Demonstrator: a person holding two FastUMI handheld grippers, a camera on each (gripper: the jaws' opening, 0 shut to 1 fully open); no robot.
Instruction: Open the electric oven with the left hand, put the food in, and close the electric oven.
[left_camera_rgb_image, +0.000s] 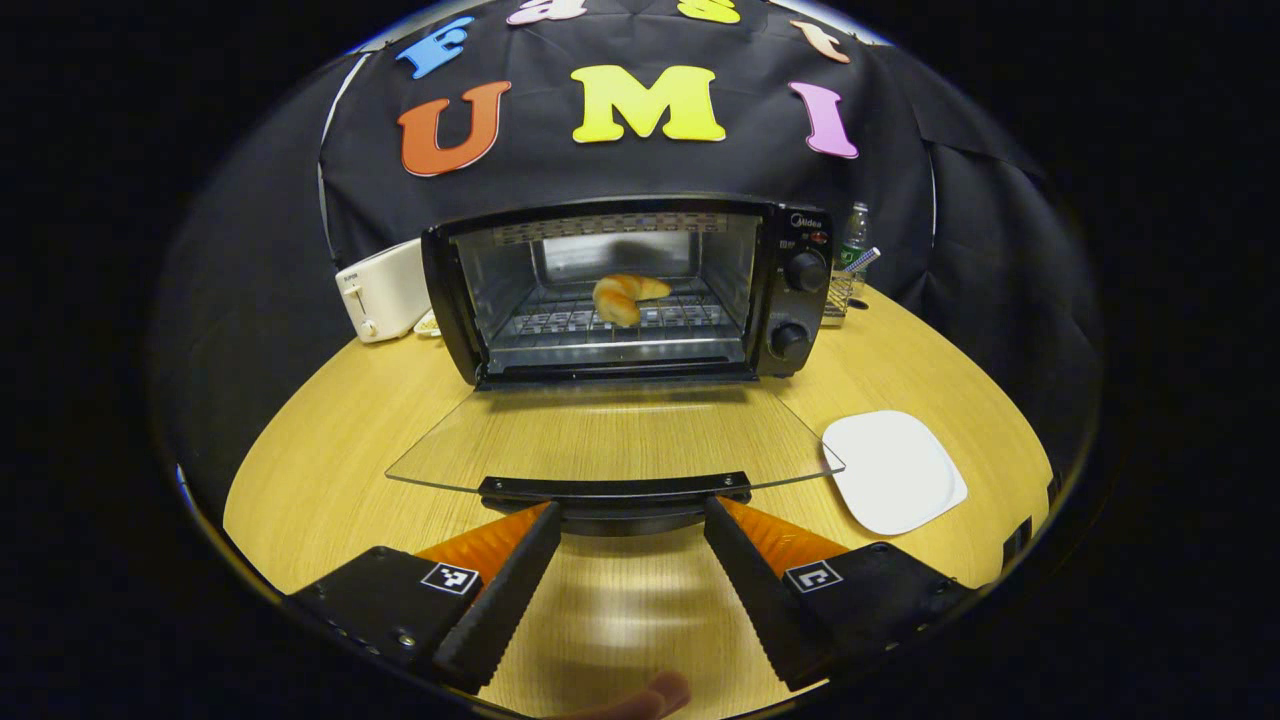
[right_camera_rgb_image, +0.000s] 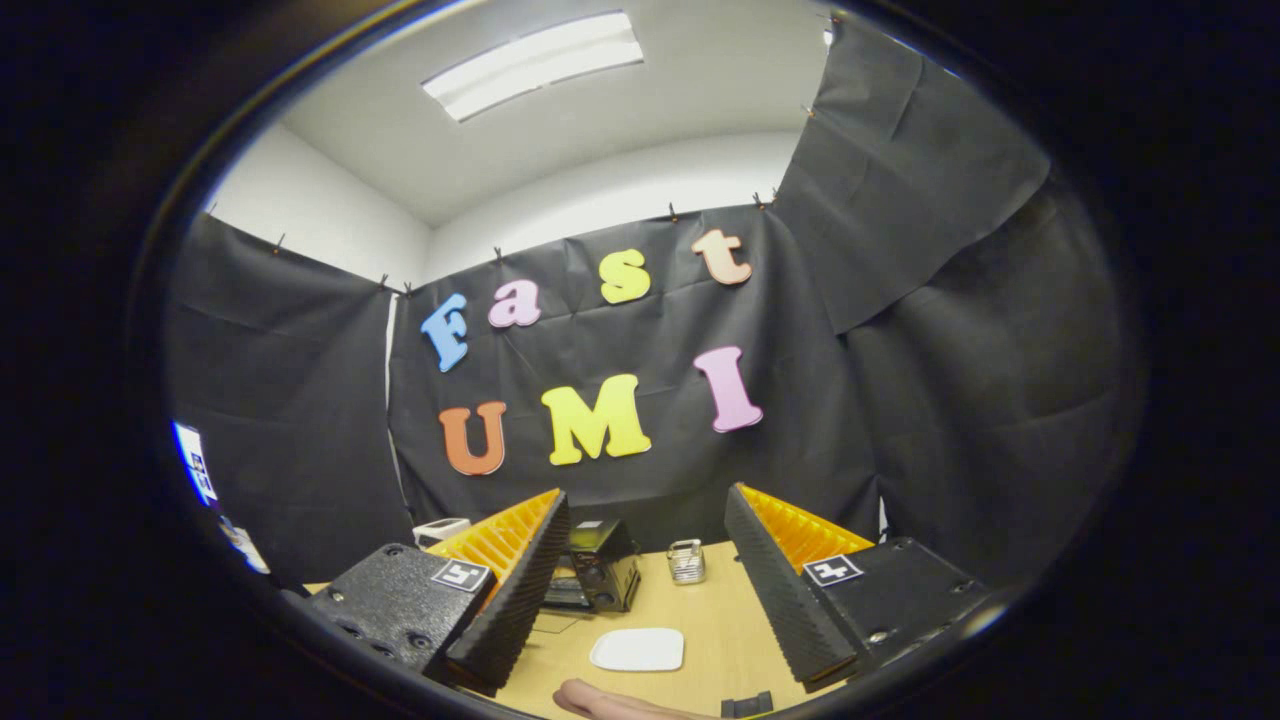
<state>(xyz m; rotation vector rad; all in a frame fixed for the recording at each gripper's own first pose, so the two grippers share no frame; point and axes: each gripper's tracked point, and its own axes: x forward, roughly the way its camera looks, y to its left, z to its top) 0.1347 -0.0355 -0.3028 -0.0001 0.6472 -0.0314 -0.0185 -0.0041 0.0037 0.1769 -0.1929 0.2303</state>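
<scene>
While door (left_camera_rgb_image: 612, 440) hangs open, croissant (left_camera_rgb_image: 627, 296) inside oven (left_camera_rgb_image: 630, 290)

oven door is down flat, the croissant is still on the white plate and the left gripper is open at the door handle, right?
Not quite: the croissant lies on the rack inside the oven, and the white plate is bare, as the left gripper view shows. The door is down and the left gripper is open at its handle.

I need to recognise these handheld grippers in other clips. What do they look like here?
The left gripper has two long wedge-shaped fingers with saw-toothed inner faces and ribbed outer backs, on boxy black matte housings with screws. Each housing carries a small square black-and-white marker tag. The right gripper has the same build and tags.
</scene>
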